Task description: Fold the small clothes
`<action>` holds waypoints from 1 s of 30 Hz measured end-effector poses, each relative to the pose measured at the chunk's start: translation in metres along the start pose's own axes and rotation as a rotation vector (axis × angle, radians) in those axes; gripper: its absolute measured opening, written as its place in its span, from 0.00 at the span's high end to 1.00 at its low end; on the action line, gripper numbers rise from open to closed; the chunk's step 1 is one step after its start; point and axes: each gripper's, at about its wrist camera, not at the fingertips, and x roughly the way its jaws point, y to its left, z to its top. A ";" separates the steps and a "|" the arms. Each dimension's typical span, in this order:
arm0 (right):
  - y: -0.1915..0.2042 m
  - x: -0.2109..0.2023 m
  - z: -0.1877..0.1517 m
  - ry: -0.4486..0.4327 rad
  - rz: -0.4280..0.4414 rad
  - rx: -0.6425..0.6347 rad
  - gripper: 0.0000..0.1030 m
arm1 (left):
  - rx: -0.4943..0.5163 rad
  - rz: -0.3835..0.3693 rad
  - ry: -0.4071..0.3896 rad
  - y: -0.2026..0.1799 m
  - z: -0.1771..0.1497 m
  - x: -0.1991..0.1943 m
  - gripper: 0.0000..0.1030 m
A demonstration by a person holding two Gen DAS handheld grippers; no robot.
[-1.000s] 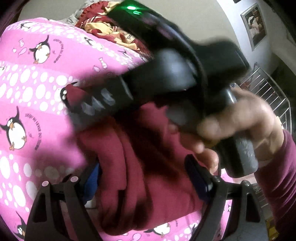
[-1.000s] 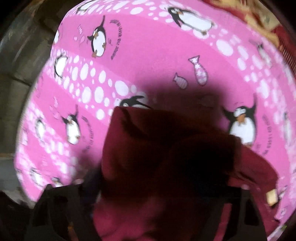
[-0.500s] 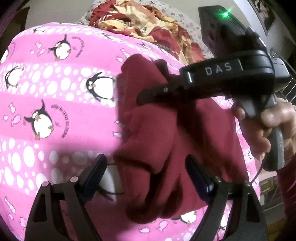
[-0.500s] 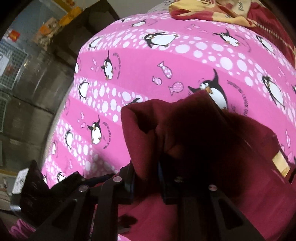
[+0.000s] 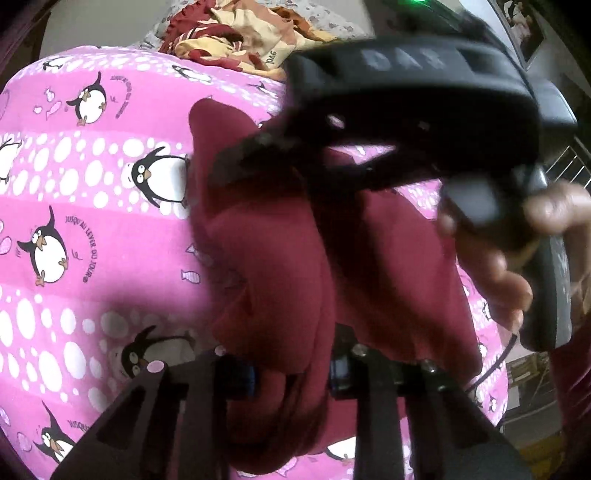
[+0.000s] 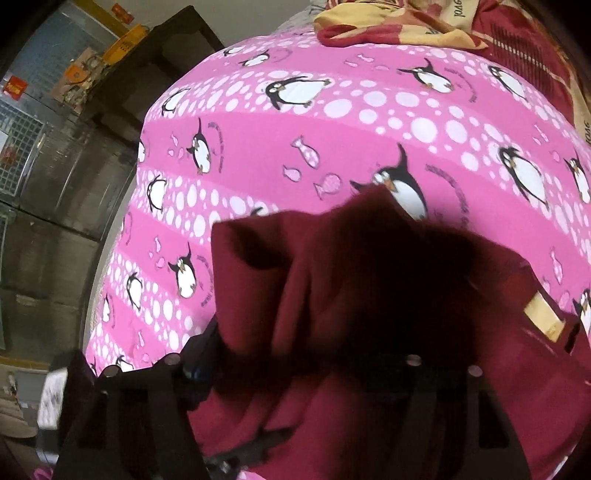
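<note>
Dark maroon fleece garment [image 5: 280,258] bunched in thick folds on the pink penguin-print bed sheet [image 5: 74,229], roughly mid-sheet, with one corner poking up toward the far end. Pile of red-and-yellow patterned cloth [image 5: 236,33] heaped beyond the far edge of the sheet, well apart from the garment.

Left gripper [image 5: 291,373] down at the near edge of the garment, jaws just squeezed in close and pinching a fat fold of maroon fleece between the blue pads (fabric bulging out both sides).

Right gripper [image 5: 236,162] above the middle of the garment, black body marked DAS, held by the person's right hand [image 5: 517,254] off to the garment's right side. Jaws just sprung wide apart; in the right wrist view maroon fleece [image 6: 332,295] lying loose between them, not pressed on. Small tan label [image 6: 543,314] showing at the garment's right edge in that view.
</note>
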 end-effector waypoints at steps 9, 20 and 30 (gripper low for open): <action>-0.007 0.009 -0.002 -0.045 -0.056 0.013 0.58 | 0.031 0.017 -0.007 -0.018 0.008 -0.002 0.76; -0.045 -0.076 -0.050 -0.230 0.039 0.046 0.74 | 0.071 0.011 0.023 -0.072 0.013 -0.011 0.76; -0.099 -0.142 -0.107 -0.299 0.013 0.103 0.76 | 0.177 -0.037 0.066 -0.152 0.006 0.002 0.77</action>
